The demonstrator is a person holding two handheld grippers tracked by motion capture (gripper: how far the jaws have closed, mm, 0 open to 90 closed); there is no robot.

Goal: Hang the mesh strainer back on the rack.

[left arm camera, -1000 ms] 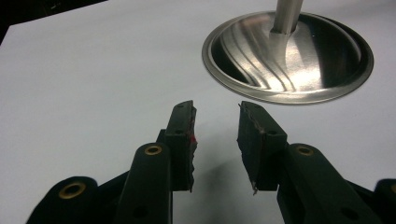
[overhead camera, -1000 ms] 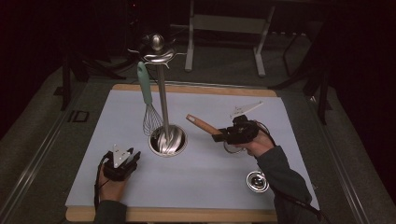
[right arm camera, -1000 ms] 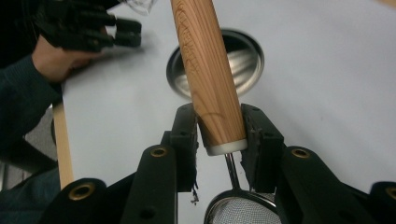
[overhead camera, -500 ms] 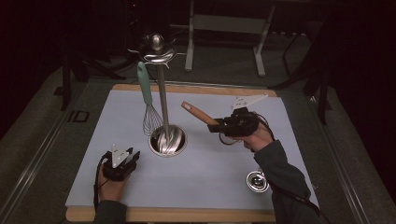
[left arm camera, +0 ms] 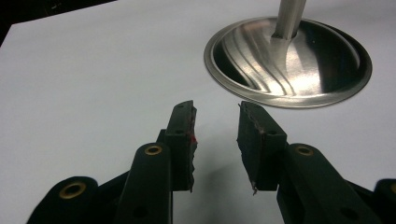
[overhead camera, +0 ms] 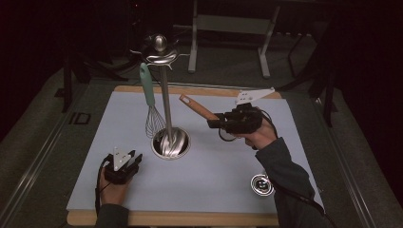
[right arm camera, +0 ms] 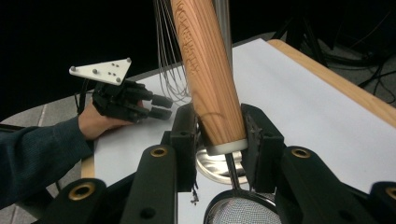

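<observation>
A steel utensil stand (overhead camera: 165,95) rises from a round base (overhead camera: 170,142) on the pale blue mat, and a teal-handled whisk (overhead camera: 148,88) hangs from its top. My right gripper (overhead camera: 215,121) hovers right of the pole, shut on the wooden handle (overhead camera: 196,107) of a small mesh strainer. In the right gripper view the handle (right arm camera: 205,79) is clamped between the jaws of my right gripper (right arm camera: 217,122), with the mesh (right arm camera: 243,212) below them. My left gripper (overhead camera: 135,158) rests on the mat left of the base, open and empty. Its jaws (left arm camera: 215,114) point at the base (left arm camera: 289,60).
A small round steel object (overhead camera: 262,184) lies on the mat near the front right, beside the right forearm. The mat (overhead camera: 223,161) covers a wooden board (overhead camera: 190,219). Dark stands and frames crowd the floor behind the table.
My right gripper has lifted the wooden-handled strainer up and away from the person, slightly toward the stand. The left gripper has stayed still.
</observation>
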